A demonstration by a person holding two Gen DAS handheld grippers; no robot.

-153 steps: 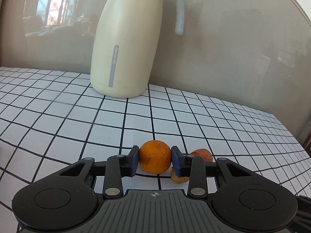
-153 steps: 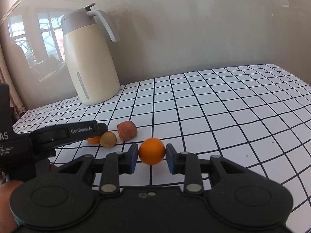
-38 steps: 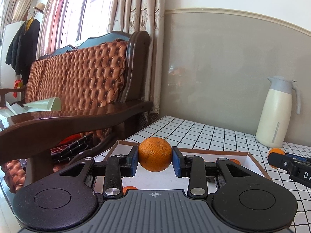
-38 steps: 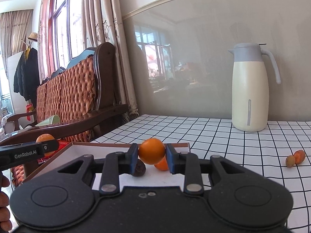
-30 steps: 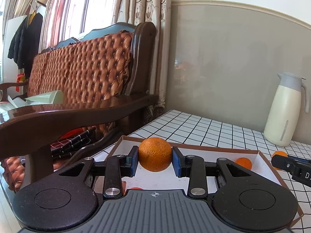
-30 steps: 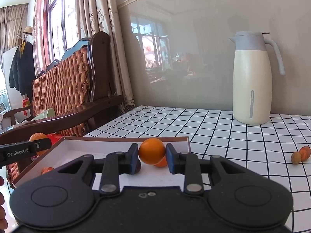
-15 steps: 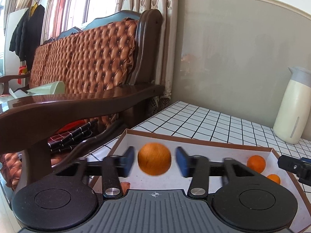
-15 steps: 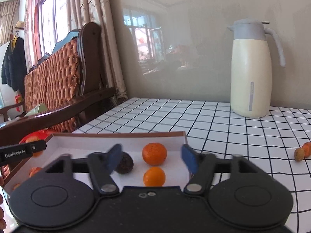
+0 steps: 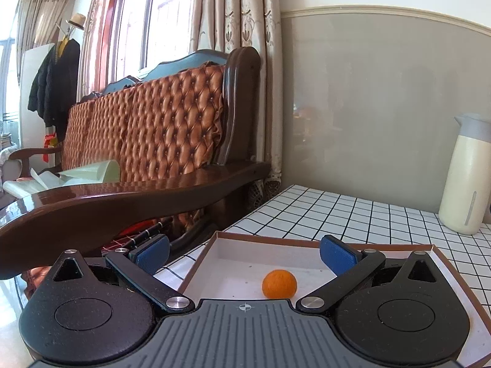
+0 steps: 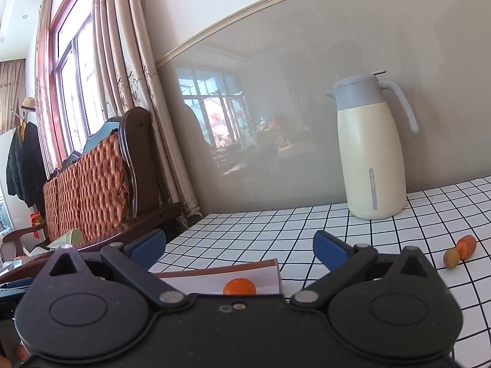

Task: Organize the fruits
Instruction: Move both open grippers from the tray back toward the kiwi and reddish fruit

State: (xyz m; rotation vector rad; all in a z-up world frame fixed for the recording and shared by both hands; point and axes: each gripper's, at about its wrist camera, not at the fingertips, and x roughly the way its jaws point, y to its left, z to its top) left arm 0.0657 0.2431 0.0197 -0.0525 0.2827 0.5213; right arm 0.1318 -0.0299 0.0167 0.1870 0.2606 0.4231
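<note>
A shallow white box with a brown rim point(image 9: 270, 239) lies on the checked tablecloth. An orange point(image 9: 279, 283) rests on its floor, below and between the jaws of my left gripper point(image 9: 245, 254). Those jaws are opening wide and hold nothing. In the right wrist view, my right gripper point(image 10: 239, 248) is also opening wide and empty above the box's point(image 10: 233, 268) near corner. Another orange point(image 10: 239, 286) peeks over the gripper body inside the box. Two small fruits, a yellowish one point(image 10: 451, 258) and a reddish one point(image 10: 466, 246), lie on the table at far right.
A cream jug with a grey lid point(image 10: 371, 159) stands by the grey wall at the table's back. A dark wooden armrest point(image 9: 122, 202) and a tufted sofa point(image 9: 147, 132) flank the table's left edge. Curtains point(image 9: 242, 30) hang behind.
Both grippers have let go of their oranges and spread their jaws wide. The oranges now lie in the box. The right wrist view has tipped upward and shows less of the box.
</note>
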